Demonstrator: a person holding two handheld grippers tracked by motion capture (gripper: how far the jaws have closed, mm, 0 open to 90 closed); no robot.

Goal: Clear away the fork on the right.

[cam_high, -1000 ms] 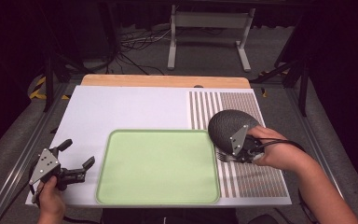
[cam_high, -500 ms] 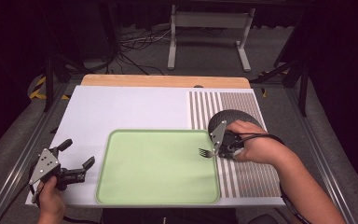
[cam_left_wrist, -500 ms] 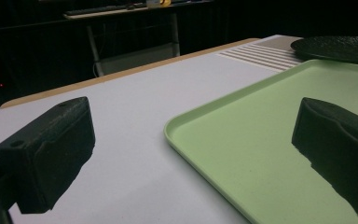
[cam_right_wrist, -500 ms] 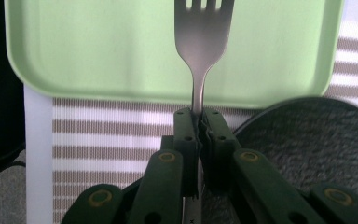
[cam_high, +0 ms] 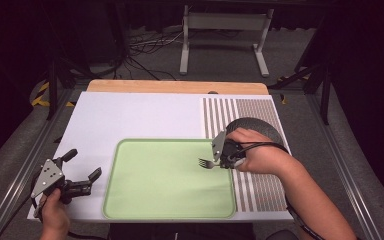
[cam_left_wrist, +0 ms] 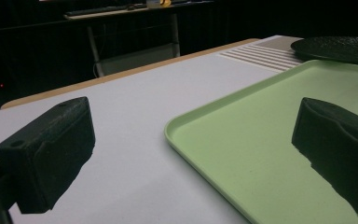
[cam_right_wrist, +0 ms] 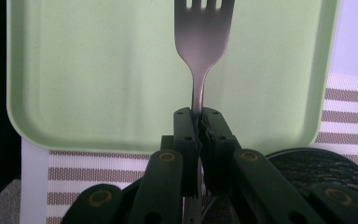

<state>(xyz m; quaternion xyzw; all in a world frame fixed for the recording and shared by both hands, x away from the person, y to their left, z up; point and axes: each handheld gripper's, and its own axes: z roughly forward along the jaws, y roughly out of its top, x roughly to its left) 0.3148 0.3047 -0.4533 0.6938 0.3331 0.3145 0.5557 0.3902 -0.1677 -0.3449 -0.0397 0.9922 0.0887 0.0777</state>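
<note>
White table [cam_high: 140,120] (wooden far edge) in dark room.

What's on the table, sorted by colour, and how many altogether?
Green: 1, the tray
Silver: 1, the fork, gripped in the right claw
Dark: 1, the plate
Striped: 1, the placemat
Total: 4

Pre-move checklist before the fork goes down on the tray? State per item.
1. Right claw shut on the fork handle: ok.
2. Fork tines over the green tray: ok.
3. Tray surface bare where the fork would land: ok.
4. Left claw open, off the tray's left edge: ok.
5. Dark plate behind the right hand, out of the path: ok.
6. Fork height above the tray: cannot tell.
</note>
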